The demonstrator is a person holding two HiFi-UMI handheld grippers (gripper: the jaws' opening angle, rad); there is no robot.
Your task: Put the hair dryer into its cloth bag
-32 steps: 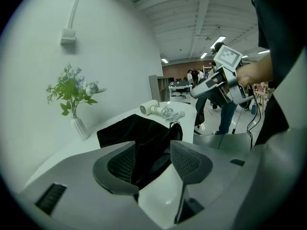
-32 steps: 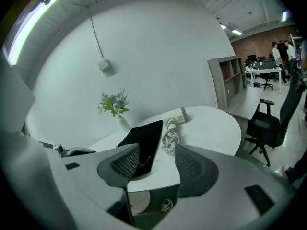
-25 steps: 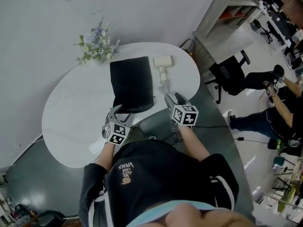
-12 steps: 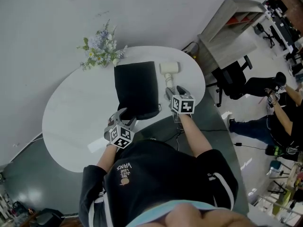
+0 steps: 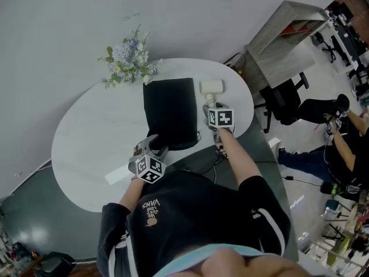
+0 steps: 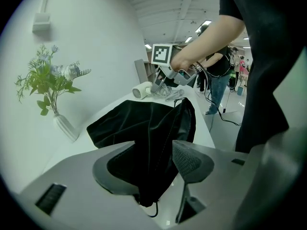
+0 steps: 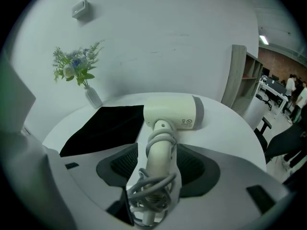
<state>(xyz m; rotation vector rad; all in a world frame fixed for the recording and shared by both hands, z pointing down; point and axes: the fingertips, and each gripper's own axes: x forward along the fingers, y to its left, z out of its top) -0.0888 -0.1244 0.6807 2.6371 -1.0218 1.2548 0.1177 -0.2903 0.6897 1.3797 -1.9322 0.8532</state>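
"While the person stood at its near edge, what did the surface look like?"

"It was a white oval table (image 5: 81, 149) on a grey floor (image 5: 34, 212), set against a pale wall; flowers (image 5: 130, 59) stood at its far edge; off to the right were a wooden shelf unit (image 5: 285, 27), a black office chair (image 5: 286, 100) and a seated person (image 5: 337, 137)."

"And the right gripper?"

"The right gripper (image 7: 160, 169) had its jaws moderately apart, one on each side of the handle of the hair dryer (image 7: 173, 111); the right pad sat against or just beside the handle, while a sliver of gap showed on the left, so it was not clamped on anything; the dryer lay on the table, its cord (image 7: 153, 190) wound round the handle, its head lying crosswise at the far end."

"The left one?"

"The left gripper (image 6: 153, 162) was spread wide at the near edge of the cloth bag (image 6: 139, 123); black cloth lay between its pads, though I could not tell whether either pad touched it."

"What about the containers?"

"The bag lay flat on the table, its drawstring (image 6: 153, 211) end toward the person; the dryer was outside it, just beside its right edge; a pale vase (image 6: 65, 127) held the flowers."
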